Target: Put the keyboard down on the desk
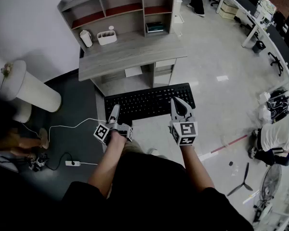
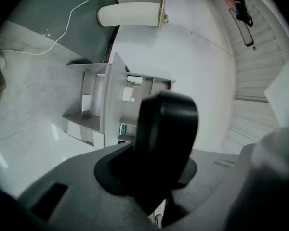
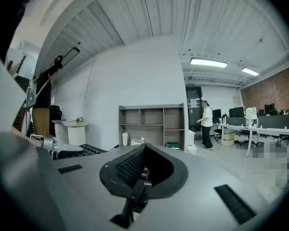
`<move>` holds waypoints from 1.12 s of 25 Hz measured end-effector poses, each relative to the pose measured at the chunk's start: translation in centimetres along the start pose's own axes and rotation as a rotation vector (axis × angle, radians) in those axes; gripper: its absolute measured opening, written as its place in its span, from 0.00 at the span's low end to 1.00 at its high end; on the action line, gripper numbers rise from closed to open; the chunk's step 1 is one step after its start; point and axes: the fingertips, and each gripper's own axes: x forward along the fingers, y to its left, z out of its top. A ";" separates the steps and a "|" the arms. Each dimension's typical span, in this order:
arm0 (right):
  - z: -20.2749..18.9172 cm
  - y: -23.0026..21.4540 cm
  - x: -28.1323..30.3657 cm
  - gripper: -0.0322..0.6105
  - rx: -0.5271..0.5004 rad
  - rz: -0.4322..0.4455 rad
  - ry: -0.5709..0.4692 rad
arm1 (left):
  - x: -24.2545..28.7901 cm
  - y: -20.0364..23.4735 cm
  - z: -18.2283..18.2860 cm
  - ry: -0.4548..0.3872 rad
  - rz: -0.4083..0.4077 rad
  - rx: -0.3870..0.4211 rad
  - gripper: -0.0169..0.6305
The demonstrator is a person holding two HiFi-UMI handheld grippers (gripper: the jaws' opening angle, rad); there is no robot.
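Note:
A black keyboard (image 1: 149,101) hangs level in the air in front of the grey desk (image 1: 130,57), a little lower than the desktop and over the floor. My left gripper (image 1: 114,110) is shut on its near left edge. My right gripper (image 1: 179,106) is shut on its near right end. In the left gripper view the keyboard (image 2: 166,143) shows end-on as a dark block between the jaws. In the right gripper view the keyboard (image 3: 134,170) shows its key rows running away between the jaws, with the desk (image 3: 151,126) straight ahead.
The desk carries a shelf unit, a white jug (image 1: 86,38) and a white holder (image 1: 106,36) at the back left. A white round stand (image 1: 26,88) and a power strip (image 1: 73,163) with cable are on the left. A person (image 1: 277,134) sits at the right.

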 end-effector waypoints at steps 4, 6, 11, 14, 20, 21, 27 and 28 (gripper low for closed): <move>0.4 0.1 -1.1 0.07 -0.029 -0.011 -0.031 | 0.1 -0.2 -0.3 0.008 -0.016 -0.008 0.19; 0.3 0.2 -1.1 0.07 -0.036 -0.009 -0.027 | 0.3 -0.3 -0.2 0.009 -0.025 -0.003 0.19; -0.1 0.5 -0.4 0.07 0.003 0.002 -0.019 | 1.3 0.7 0.4 0.006 -0.016 -0.018 0.19; -0.5 0.5 0.7 0.07 0.012 0.011 -0.022 | 2.8 1.3 0.8 0.016 -0.011 -0.029 0.19; -1.6 -0.7 4.6 0.07 0.015 -0.007 0.032 | 7.4 2.3 2.0 0.031 0.013 -0.038 0.19; -1.7 -1.0 5.6 0.07 0.015 -0.007 0.039 | 8.4 2.5 2.3 0.035 0.017 -0.035 0.19; -2.1 -3.2 14.1 0.07 0.035 -0.020 0.079 | 15.2 4.8 5.6 0.023 0.066 -0.036 0.19; -2.0 -3.6 15.6 0.07 0.029 -0.018 0.088 | 16.4 5.1 5.9 0.021 0.071 -0.044 0.19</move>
